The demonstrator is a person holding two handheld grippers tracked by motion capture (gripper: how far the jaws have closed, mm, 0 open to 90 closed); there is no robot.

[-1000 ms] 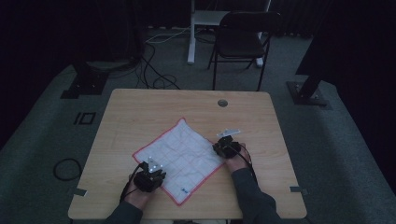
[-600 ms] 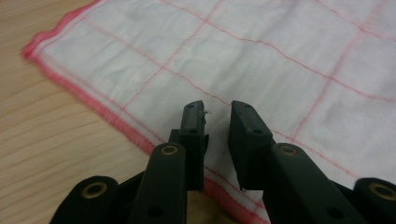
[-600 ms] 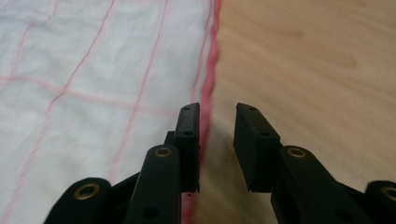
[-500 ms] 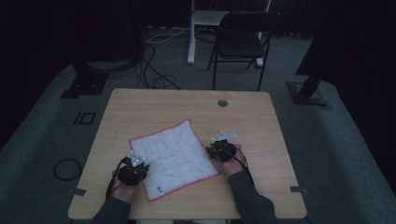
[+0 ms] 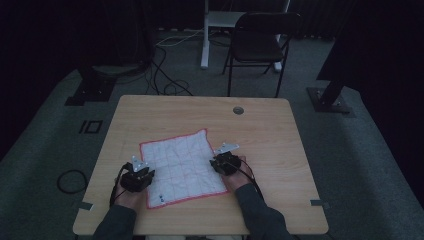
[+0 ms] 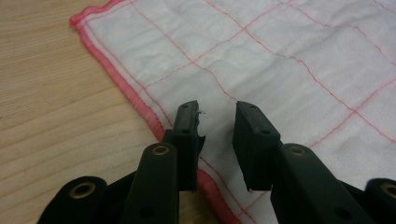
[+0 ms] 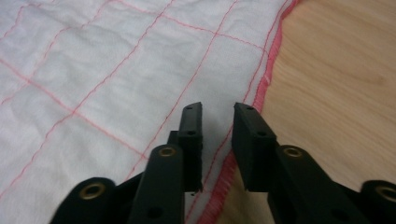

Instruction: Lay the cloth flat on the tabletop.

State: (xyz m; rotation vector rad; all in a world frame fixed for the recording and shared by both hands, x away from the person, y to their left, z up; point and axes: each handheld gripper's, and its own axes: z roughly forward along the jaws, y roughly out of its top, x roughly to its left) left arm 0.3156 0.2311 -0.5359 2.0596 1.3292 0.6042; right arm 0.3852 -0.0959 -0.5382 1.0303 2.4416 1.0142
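A white cloth point(image 5: 181, 167) with a red grid and red hem lies flat on the wooden table point(image 5: 260, 135). My left gripper point(image 5: 136, 176) sits at the cloth's left edge, and its own view shows the left gripper point(image 6: 216, 122) open just over the red hem point(image 6: 122, 85), nothing between the jaws. My right gripper point(image 5: 225, 162) is at the cloth's right edge. In its own view the right gripper point(image 7: 215, 122) stands open above the cloth point(image 7: 116, 74) beside the hem point(image 7: 268, 74), also holding nothing.
A round cable hole point(image 5: 238, 110) is in the table near its far edge. Beyond the table stand a dark folding chair point(image 5: 260, 42) and a white desk leg point(image 5: 205, 35). Cables point(image 5: 165, 75) trail on the grey floor, with stand bases at either side.
The cloth has turned from a diamond toward lying square and shifted left. Both grippers moved with it and now rest at its left and right edges.
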